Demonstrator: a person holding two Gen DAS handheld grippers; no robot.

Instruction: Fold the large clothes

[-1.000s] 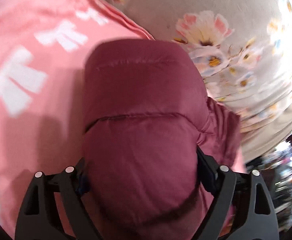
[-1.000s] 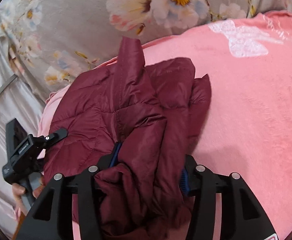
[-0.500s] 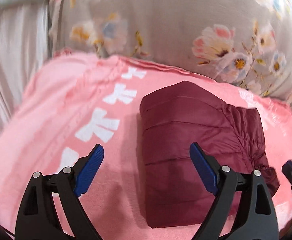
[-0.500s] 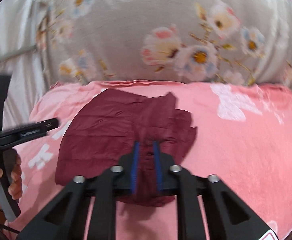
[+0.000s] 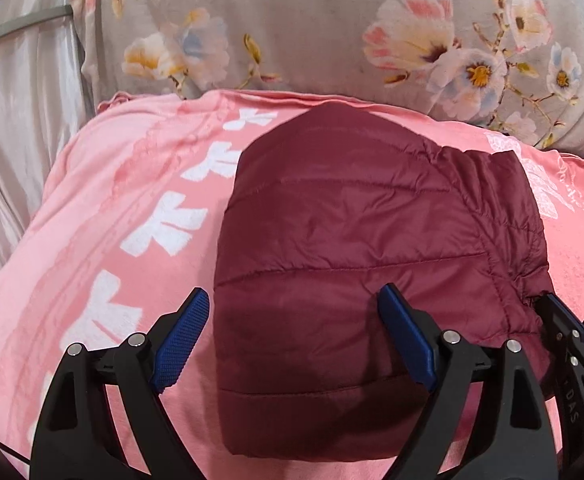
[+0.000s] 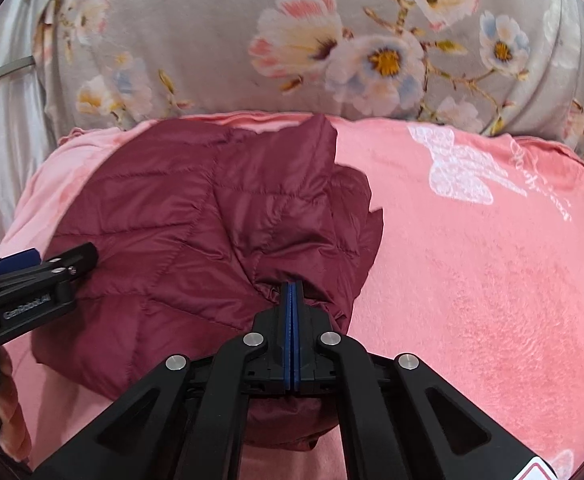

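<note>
A maroon quilted jacket [image 5: 356,248] lies folded into a compact bundle on a pink blanket [image 5: 104,240]. My left gripper [image 5: 292,324] is open and empty, hovering just above the jacket's near left edge. It also shows at the left of the right wrist view [image 6: 44,268]. The jacket [image 6: 196,220] fills the left half of the right wrist view, with loose folds at its right side. My right gripper [image 6: 292,292] has its pads pressed together at the jacket's near right edge; whether cloth is pinched between them I cannot tell.
A grey floral pillow [image 5: 332,28] stands behind the blanket. Shiny white fabric [image 5: 16,120] hangs at the far left. The pink blanket [image 6: 492,260] with white butterfly prints stretches to the right of the jacket.
My left gripper let go of the jacket, opened and drew back. My right gripper closed from wide around the cloth to pads together. The jacket now lies flat, folded.
</note>
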